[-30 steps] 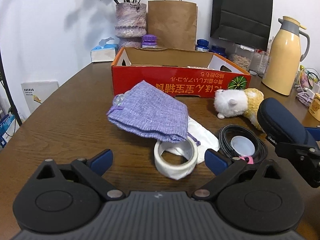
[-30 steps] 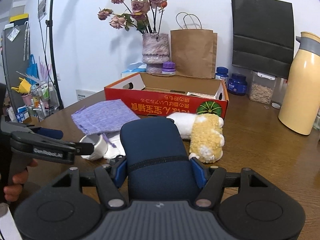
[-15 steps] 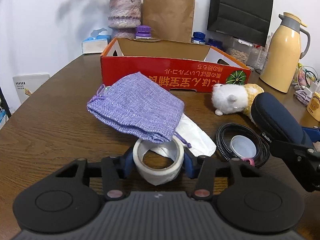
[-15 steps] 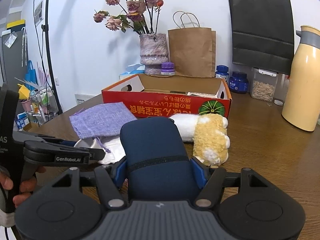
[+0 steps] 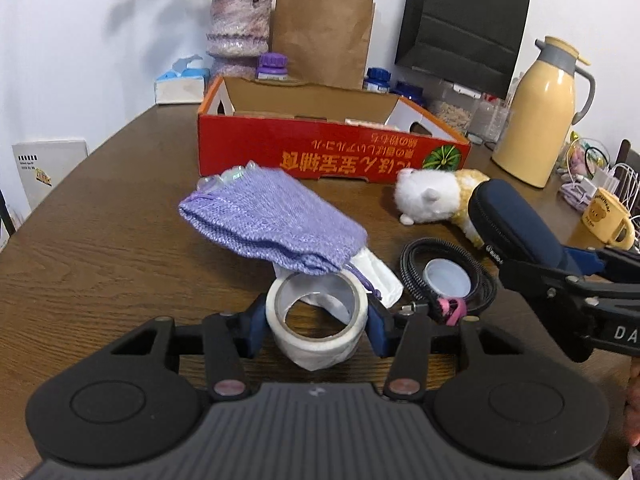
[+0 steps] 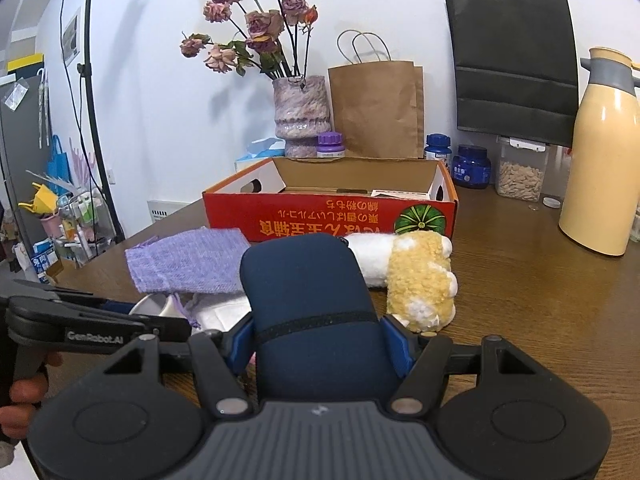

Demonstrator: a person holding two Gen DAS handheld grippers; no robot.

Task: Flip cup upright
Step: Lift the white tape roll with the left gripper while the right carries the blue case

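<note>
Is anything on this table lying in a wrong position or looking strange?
Yes. The white cup lies on its side, mouth toward the camera, clamped in the left gripper. The purple pouch rests partly on its rim. The plush toy lies toppled, and the red box has upside-down print.

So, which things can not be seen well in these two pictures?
- Cup, left wrist view: it is clamped in the left tool; its base is out of sight, and the pouch covers its far rim.
- Cup, right wrist view: mostly behind the left tool.
- Case in the right tool: its near end is hidden by the tool body.
- Box: the contents are behind its wall.
</note>
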